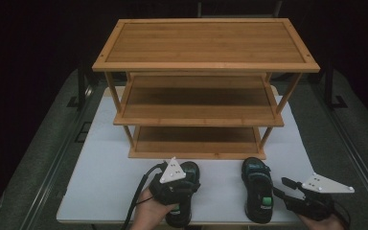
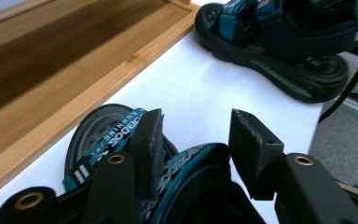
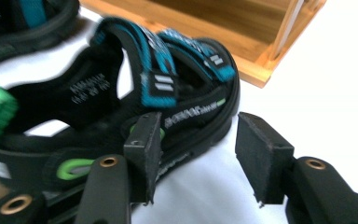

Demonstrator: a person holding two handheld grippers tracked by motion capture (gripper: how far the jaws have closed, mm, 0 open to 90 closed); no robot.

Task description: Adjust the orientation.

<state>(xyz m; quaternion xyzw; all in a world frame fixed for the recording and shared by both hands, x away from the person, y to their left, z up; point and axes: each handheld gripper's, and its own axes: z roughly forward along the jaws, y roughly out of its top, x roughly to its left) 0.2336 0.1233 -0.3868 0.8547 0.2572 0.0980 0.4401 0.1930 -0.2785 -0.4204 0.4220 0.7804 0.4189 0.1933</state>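
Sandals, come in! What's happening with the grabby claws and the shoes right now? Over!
Left gripper open, jaws astride left sandal's straps. Right gripper open beside right sandal, one pad at its sole edge. Both sandals flat on white table. Wooden rack ahead, shelves bare. Over.

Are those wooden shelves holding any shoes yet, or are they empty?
Empty. All three tiers of the wooden rack are bare; both sandals, left and right, lie on the white table before it.

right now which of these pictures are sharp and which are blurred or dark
High view: even light on the bamboo shoe rack, background black. Left gripper view: jaws and near sandal fairly sharp, the far sandal soft. Right gripper view: the sandal is smeared by motion blur, white tabletop washed out.
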